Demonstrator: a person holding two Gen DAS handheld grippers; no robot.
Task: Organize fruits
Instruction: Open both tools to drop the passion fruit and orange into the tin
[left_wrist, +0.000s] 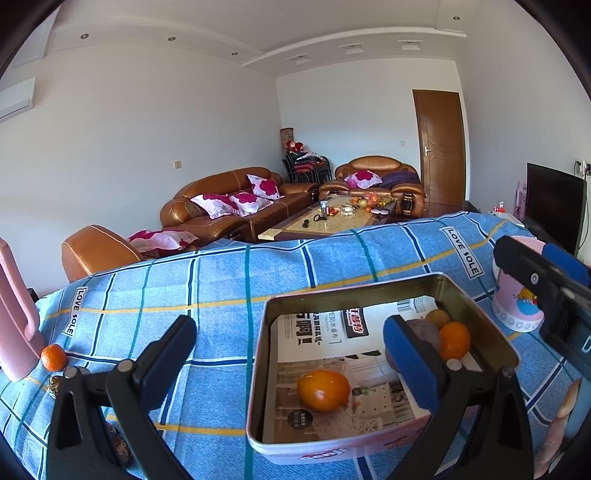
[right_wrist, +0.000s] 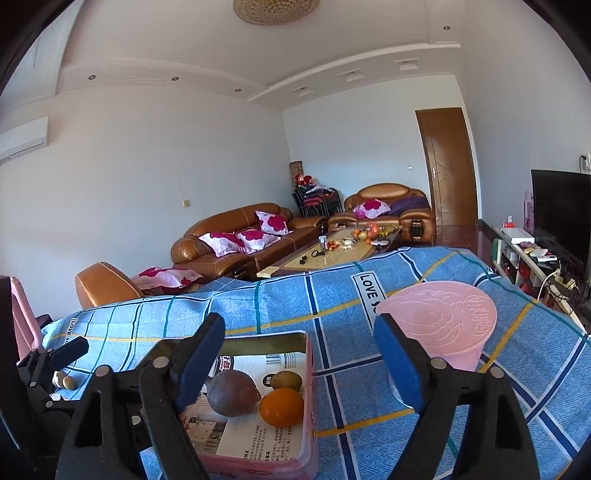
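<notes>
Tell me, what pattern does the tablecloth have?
The tablecloth is light blue with dark blue, white and yellow check lines; right wrist view shows it best.

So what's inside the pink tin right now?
The tin holds printed paper as a liner, two oranges, a brown fruit and a small greenish-yellow one. Its near corner is hidden behind the tongs.

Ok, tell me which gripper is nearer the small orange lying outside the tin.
Left. The left gripper has the small orange just beyond its left finger; the right gripper sits past the tin, much farther away.
</notes>
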